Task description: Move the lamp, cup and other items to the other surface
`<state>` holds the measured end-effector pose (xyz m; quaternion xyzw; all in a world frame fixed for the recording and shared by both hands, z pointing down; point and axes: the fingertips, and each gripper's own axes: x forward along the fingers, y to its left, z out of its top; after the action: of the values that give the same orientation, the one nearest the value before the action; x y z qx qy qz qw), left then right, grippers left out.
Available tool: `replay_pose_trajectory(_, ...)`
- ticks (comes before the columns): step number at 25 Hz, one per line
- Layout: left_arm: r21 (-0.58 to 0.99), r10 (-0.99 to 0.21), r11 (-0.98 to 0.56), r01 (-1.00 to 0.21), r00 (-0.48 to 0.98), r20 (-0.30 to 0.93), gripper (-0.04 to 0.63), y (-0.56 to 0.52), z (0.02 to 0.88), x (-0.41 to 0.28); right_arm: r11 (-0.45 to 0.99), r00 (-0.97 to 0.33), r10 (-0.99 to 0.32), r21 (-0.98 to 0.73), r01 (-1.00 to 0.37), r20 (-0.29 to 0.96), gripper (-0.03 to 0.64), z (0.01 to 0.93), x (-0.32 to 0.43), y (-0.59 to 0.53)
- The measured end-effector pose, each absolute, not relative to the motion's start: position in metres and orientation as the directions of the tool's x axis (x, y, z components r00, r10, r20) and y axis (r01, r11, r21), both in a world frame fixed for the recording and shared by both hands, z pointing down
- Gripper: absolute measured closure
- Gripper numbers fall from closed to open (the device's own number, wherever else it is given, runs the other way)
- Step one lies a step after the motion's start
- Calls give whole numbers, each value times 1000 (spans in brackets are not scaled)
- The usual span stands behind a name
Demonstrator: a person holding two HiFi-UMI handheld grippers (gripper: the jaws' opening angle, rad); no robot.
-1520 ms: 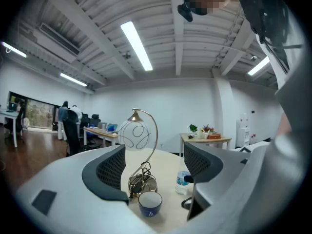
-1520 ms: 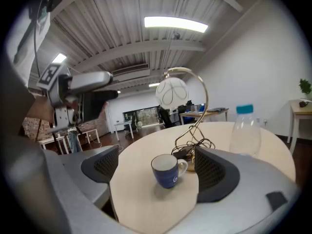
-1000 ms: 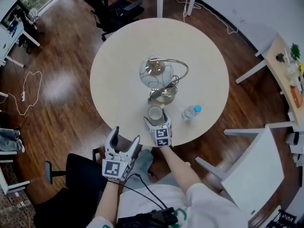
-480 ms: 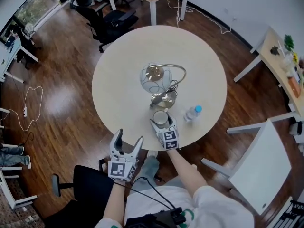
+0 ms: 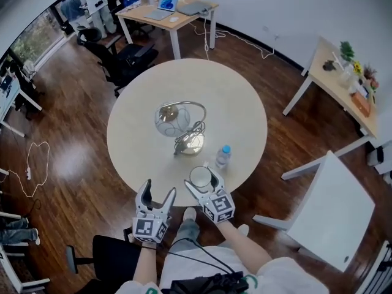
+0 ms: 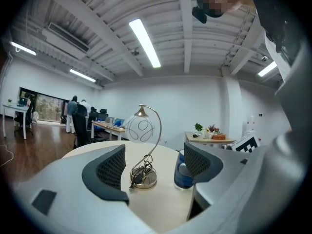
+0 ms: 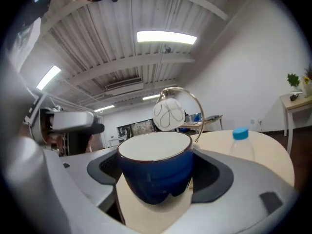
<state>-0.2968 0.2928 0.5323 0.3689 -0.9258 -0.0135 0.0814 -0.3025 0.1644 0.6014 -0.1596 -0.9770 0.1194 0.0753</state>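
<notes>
- Blue outside and white inside, the cup sat clamped in the right tool. That tool's jaws had just been closing, and their pads pressed on the cup's sides. It was at the near edge of the round pale counter.
- Beside it, the left tool hung just off that same edge. Its jaws were spread wide with nothing between them, and it pointed roughly level across the counter.
- Just beyond the cup and a little to its right, a clear water bottle with a blue cap stood upright on the counter.
- Further in, near the counter's middle, stood the lamp. It had a round metal base with its cord bundled on top, a curved stem and a clear globe shade.
- Off to the right, apart from the counter, stood a white table.
- Farthest away, a wooden desk carried a laptop, and black office chairs stood between that desk and the counter.
</notes>
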Motion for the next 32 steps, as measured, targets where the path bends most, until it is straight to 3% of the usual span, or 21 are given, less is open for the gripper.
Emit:
replay_pose_trajectory(7, 64, -783, 621, -781, -615, 94, 216, 227, 501, -277, 961, -976, 216, -175, 216, -19, 201, 520, -237, 90)
replay_pose_trajectory(13, 55, -908, 418, -907, -416, 52, 216, 124, 493, -236, 984, -995, 104, -147, 102, 4, 199, 495, -169, 29)
replay_pose_trajectory(22, 35, -996, 25, -999, -22, 84, 216, -6, 508, -128, 919, -943, -333, -221, -326, 4, 201, 522, -15, -89)
replay_pose_trajectory(32, 44, -908, -397, -917, 400, 129, 216, -129, 533, 35, 618, -653, -750, -243, -748, 104, 199, 564, 199, -177)
